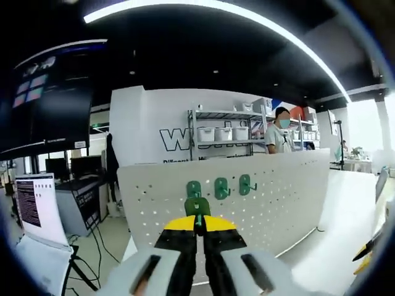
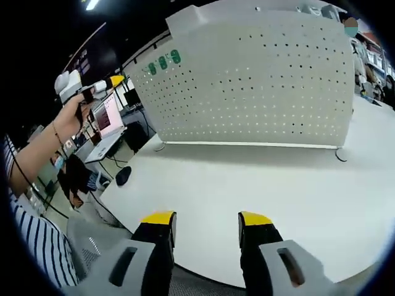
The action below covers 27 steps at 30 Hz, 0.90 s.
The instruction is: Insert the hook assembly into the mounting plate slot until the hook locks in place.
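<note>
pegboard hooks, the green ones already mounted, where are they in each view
Left gripper view: three mounted hooks sit in a row at centre, on the pegboard, just above the left hand-held gripper, whose jaws are shut on a fourth hook.
Right gripper view: the same row is small, upper left, near the pegboard's far end.
Shared landmark: the white pegboard standing on the table.

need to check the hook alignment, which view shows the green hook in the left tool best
The left gripper view: the green hook sits clamped in the left tool just short of the pegboard, below three mounted hooks. The right gripper view shows that tool far off, the held hook too small to tell.
</note>
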Available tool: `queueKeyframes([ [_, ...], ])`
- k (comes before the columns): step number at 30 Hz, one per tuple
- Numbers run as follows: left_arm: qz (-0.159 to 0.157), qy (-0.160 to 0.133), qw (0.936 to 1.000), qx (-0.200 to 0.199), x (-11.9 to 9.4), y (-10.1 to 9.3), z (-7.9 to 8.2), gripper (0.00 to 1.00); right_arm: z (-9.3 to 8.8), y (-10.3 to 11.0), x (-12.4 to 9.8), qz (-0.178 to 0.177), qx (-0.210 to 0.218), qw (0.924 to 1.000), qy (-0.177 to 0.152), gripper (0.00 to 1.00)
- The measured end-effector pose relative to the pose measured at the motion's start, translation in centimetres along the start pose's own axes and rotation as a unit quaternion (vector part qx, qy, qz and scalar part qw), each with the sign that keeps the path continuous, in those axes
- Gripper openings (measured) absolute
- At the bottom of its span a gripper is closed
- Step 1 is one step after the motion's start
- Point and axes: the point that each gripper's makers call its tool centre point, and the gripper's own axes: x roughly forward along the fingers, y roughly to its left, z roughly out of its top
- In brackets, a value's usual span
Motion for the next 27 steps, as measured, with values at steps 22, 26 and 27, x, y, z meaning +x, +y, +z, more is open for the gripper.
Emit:
queueKeyframes([
  [22,0.060,-0.034,0.9976,0.012,5.0,3.4,1.7,0.02,-1.2,-1.2,-0.2,-0.009,0.028,0.9994,0.015,0.37],
  [26,0.062,-0.038,0.9973,0.011,5.5,3.5,1.9,0.02,-1.4,-1.4,-0.3,-0.013,0.024,0.9995,0.018,0.37],
  [27,0.063,-0.043,0.9970,0.010,5.5,3.5,2.0,0.02,-1.5,-1.4,-0.3,-0.014,0.022,0.9995,0.020,0.37],
])
